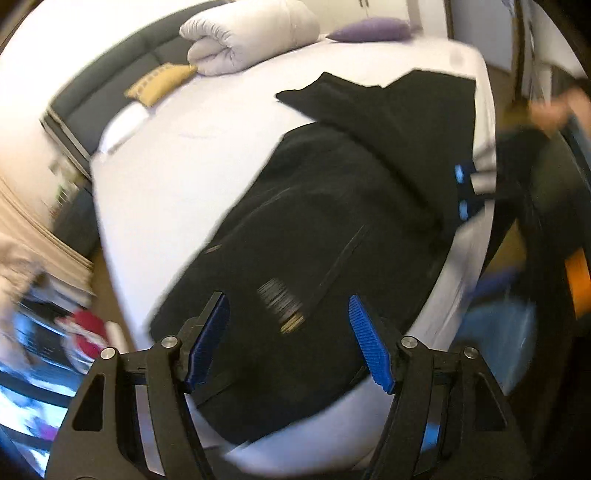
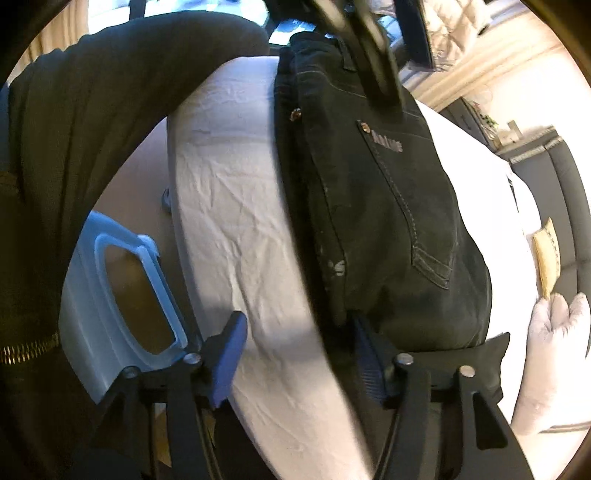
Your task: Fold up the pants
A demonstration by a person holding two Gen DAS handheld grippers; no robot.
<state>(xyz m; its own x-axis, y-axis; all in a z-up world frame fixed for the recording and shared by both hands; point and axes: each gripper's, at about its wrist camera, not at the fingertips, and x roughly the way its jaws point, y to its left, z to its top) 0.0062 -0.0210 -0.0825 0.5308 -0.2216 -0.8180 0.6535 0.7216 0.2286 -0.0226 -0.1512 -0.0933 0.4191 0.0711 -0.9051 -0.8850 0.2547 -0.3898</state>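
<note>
Black jeans (image 1: 314,229) lie on a white bed sheet (image 1: 177,177), legs folded back over themselves at the far end. My left gripper (image 1: 288,339) is open, hovering above the waist end near the pocket label. My right gripper shows in the left wrist view (image 1: 463,192) at the jeans' far right edge. In the right wrist view the right gripper (image 2: 295,354) is open, its right finger under or against the jeans' edge (image 2: 388,221), its left finger over the sheet (image 2: 240,221). The left gripper shows blurred at the top (image 2: 373,55).
A rolled white duvet (image 1: 247,33), a purple pillow (image 1: 369,31) and a yellow cushion (image 1: 159,83) lie at the bed's head. A pale blue plastic bin (image 2: 122,288) stands on the floor beside the bed. The person's dark sleeve (image 2: 74,129) fills the left.
</note>
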